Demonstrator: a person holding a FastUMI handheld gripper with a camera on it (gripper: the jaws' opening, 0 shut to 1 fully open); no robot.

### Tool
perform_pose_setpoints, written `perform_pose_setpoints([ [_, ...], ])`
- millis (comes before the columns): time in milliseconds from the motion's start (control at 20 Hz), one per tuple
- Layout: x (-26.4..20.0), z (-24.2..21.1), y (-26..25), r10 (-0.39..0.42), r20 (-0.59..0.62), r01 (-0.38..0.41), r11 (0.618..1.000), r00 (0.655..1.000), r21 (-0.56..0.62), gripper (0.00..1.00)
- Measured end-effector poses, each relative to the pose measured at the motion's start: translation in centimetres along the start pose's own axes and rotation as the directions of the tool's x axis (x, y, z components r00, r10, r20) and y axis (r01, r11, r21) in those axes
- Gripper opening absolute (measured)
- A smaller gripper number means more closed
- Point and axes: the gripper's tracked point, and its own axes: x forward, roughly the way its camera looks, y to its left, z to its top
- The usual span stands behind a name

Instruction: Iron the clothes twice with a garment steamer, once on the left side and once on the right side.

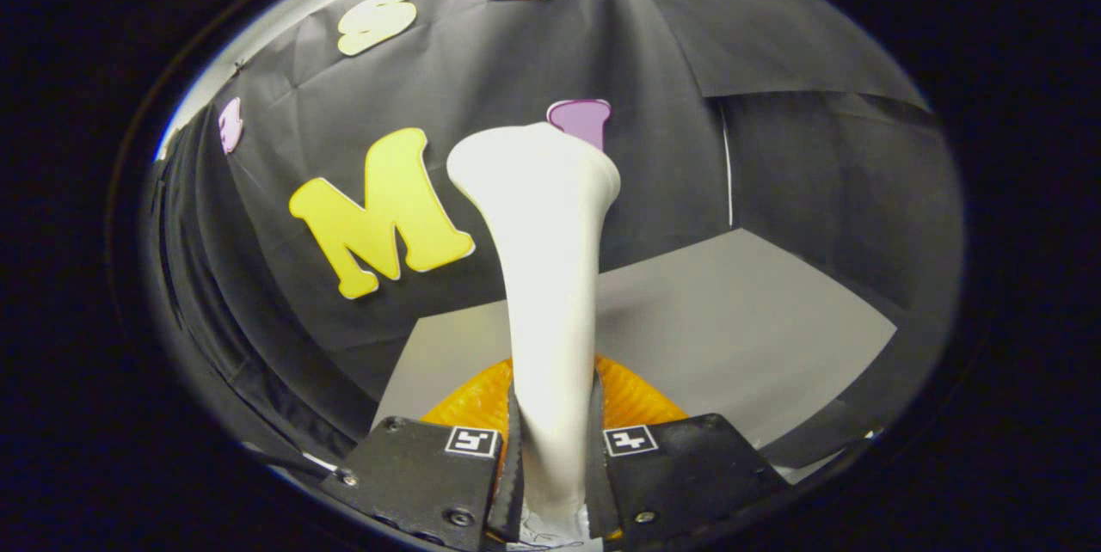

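Between the gripper's fingers we pinch the garment steamer by its handle; held this low, its head could tilt and slip.

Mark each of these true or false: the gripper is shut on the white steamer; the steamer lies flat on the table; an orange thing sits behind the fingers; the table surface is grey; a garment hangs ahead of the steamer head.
1. The gripper is shut on the white garment steamer. True: both fingers press on its handle.
2. The steamer lies flat on the table. False: it stands up from between the fingers, its wide head at the far end.
3. An orange ribbed object sits just behind the fingers. True.
4. The table is grey. True.
5. A garment hangs ahead of the steamer head. False: the black cloth wall is there.
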Motion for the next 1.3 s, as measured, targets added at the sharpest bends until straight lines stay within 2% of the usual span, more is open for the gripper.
perform_pose_setpoints([
  [250,-3.0,0.3,0.3,0.008,0.054,-0.008,1.000,0.998,0.017,0.31],
  [650,-8.7,-2.6,1.0,0.027,0.080,-0.031,0.998,0.996,0.055,0.31],
  [950,-15.3,-5.4,2.4,-0.011,0.141,0.016,0.999,0.990,-0.033,0.31],
  [1300,-23.2,-11.5,3.0,-0.070,0.175,0.085,0.993,0.982,-0.084,0.31],
])
